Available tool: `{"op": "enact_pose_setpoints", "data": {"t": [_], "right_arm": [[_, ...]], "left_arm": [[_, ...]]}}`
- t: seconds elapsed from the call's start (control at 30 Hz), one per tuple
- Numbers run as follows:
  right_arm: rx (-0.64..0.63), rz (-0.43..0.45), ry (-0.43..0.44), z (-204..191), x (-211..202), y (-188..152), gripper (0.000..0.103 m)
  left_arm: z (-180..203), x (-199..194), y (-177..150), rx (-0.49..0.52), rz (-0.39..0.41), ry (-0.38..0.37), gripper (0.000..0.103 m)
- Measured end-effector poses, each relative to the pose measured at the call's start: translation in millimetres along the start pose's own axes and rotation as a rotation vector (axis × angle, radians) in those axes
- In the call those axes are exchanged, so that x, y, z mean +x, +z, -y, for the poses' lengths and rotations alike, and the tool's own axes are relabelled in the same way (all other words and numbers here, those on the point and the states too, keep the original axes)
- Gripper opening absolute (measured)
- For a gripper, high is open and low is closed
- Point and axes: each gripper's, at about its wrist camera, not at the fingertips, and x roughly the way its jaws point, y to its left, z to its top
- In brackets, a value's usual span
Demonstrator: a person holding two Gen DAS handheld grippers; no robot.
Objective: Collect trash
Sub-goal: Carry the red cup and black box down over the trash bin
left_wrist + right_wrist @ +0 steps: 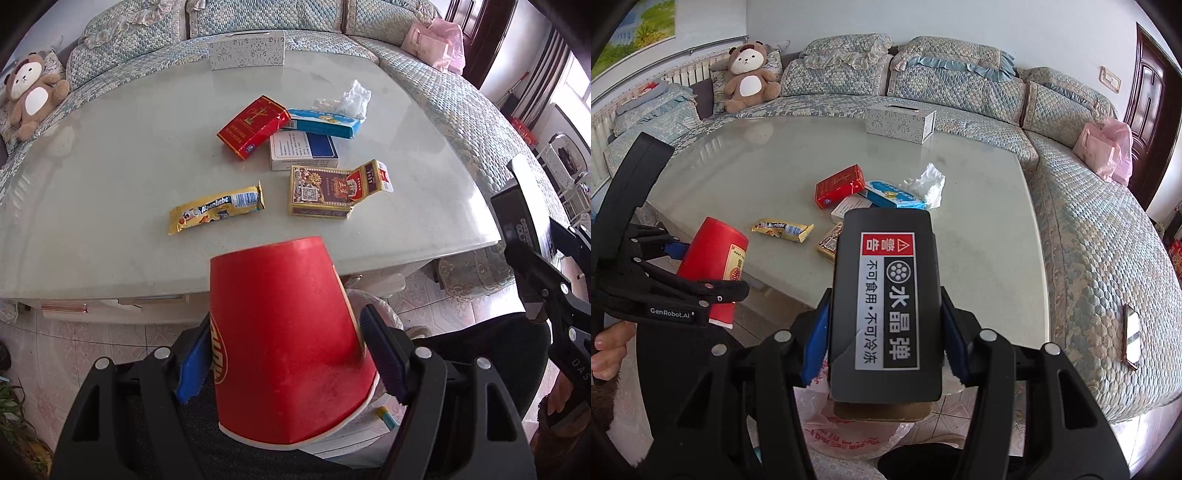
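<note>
Red paper cup (288, 339) sits pinched base-forward in my left fingers (384, 354); my right fingers (816, 343) clamp a black box (886, 306) directly over the plastic bag (849, 435) below, off the tabletop (979, 229) edge.

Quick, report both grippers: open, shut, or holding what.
Left gripper: shut on the red paper cup.
Right gripper: shut on the black box with the warning label.
</note>
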Motion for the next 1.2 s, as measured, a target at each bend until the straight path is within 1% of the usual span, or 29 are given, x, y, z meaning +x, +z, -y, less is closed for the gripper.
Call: {"op": "enact_pose_setpoints", "data": {"t": [0.1,0.2,0.5,0.57,0.73,0.8,0.87,0.93,1.07,1.2], "right_arm": [[-0.008,-0.012,0.013,-8,-3,-12,0.053],[-0.021,-0.016,0.005,-14,-5,-21,0.053],[-0.021,-0.046,0.017,-24,-1,-45,0.053],[-0.013,-0.058,0.034,-25,4,-50,0.053],[-0.006,-0.103,0.042,-26,20,-64,0.053],[-0.007,-0.112,0.039,-26,26,-68,0.053],[-0.009,-0.117,0.028,-25,31,-73,0.053],[-0.004,-0.131,0.028,-24,39,-76,0.053],[0.01,-0.169,0.044,-22,54,-85,0.053],[0.025,-0.208,0.054,-20,69,-96,0.053]], "left_arm": [[8,6,-12,0.017,-0.012,-0.012,0.073],[15,12,-24,0.031,-0.017,-0.03,0.073],[26,43,-52,0.017,-0.072,-0.078,0.073],[28,51,-57,0.011,-0.077,-0.089,0.073],[35,72,-65,0.012,-0.112,-0.093,0.073],[38,79,-69,0.014,-0.111,-0.078,0.073],[39,87,-72,0.007,-0.119,-0.085,0.073],[41,96,-75,0.0,-0.139,-0.104,0.073],[45,116,-82,-0.001,-0.173,-0.1,0.073],[45,135,-87,-0.01,-0.214,-0.112,0.073]]}}
